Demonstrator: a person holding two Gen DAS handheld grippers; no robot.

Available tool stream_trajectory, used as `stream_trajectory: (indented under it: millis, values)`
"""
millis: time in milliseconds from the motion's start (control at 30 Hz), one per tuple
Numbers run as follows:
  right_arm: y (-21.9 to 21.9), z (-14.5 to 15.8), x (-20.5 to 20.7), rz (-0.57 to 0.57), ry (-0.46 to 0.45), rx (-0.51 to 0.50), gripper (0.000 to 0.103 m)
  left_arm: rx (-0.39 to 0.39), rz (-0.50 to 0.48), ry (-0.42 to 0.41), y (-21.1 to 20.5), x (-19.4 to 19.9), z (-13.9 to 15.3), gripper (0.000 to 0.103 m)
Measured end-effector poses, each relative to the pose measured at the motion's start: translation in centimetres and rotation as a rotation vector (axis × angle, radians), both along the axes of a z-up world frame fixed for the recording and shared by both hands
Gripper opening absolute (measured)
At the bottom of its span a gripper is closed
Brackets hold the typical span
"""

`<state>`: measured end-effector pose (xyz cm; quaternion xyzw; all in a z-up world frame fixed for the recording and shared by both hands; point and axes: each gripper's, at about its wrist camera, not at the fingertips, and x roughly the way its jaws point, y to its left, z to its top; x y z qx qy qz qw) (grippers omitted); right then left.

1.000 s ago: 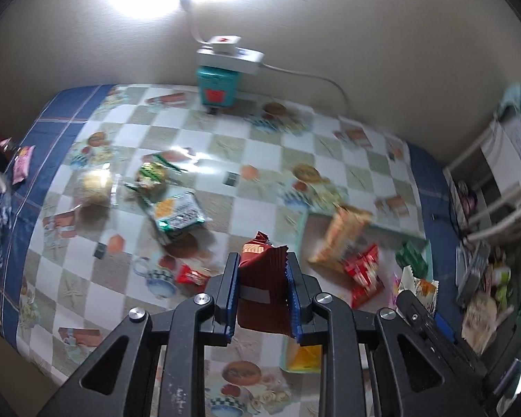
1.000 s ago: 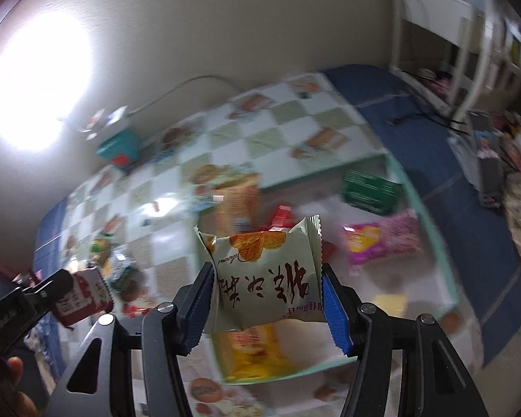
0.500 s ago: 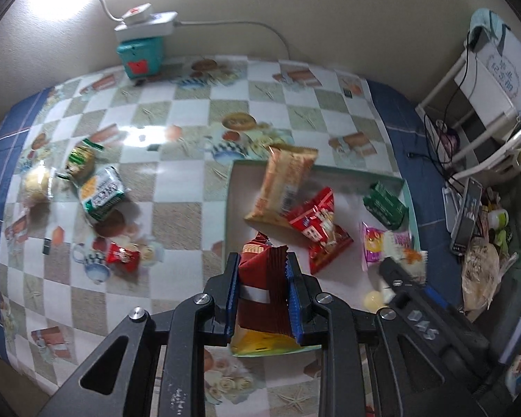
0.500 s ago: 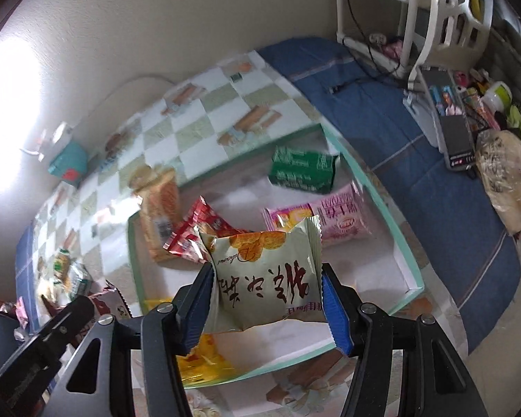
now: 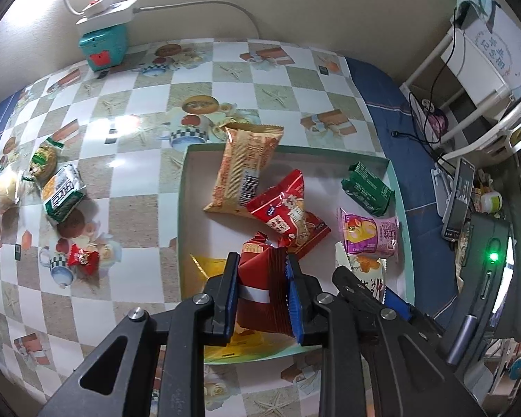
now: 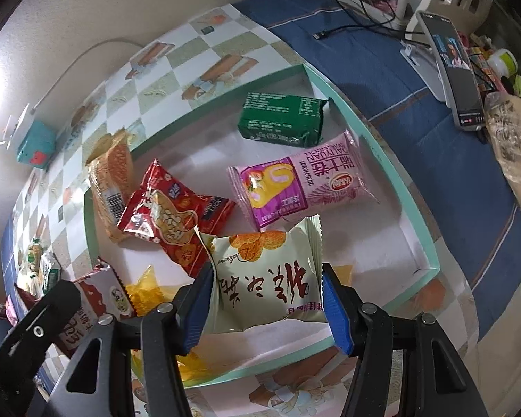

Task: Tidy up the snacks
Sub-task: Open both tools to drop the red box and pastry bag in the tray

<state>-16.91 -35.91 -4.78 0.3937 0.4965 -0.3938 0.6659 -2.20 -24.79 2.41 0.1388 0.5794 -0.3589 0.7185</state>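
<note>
Both grippers hang over the teal-rimmed tray point(image 5: 182, 208), ready to drop their snacks. The left gripper point(image 5: 262, 293) pinches a dark red packet point(image 5: 264, 278); at its 3 o'clock, the right gripper point(image 6: 265, 304) clamps a cream pastry packet point(image 6: 264, 271).

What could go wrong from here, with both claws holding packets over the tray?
The left claw grips a dark red packet and the right claw a cream packet, close together above the tray, so they might collide. A dropped packet may bury the yellow packet beneath. The orange packet already overhangs the far rim and could get nudged out.
</note>
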Motion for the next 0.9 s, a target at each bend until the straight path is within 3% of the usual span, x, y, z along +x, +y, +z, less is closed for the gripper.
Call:
stream_trajectory:
  millis: [500, 533, 633, 733, 900]
  values:
    - [-0.4, 0.0, -0.2, -0.016, 0.002, 0.019, 0.068, 0.011, 0.031, 0.086, -1.0, 0.5, -2.1, 0.027]
    - [-0.6, -0.1, -0.1, -0.016, 0.002, 0.021, 0.069, 0.011, 0.035, 0.087, -0.9, 0.5, -2.0, 0.030]
    - [-0.6, -0.1, 0.0, -0.019, 0.006, 0.021, 0.071, 0.014, 0.050, 0.075, -0.5, 0.9, -1.6, 0.054]
    - [-0.5, 0.2, 0.1, -0.009, 0.007, 0.015, 0.073, 0.006, 0.065, 0.069, -0.1, 1.4, -0.9, 0.058]
    - [-0.1, 1.6, 0.6, 0.013, -0.006, -0.023, 0.075, -0.004, 0.104, 0.036, 1.1, 2.3, 0.4, 0.072]
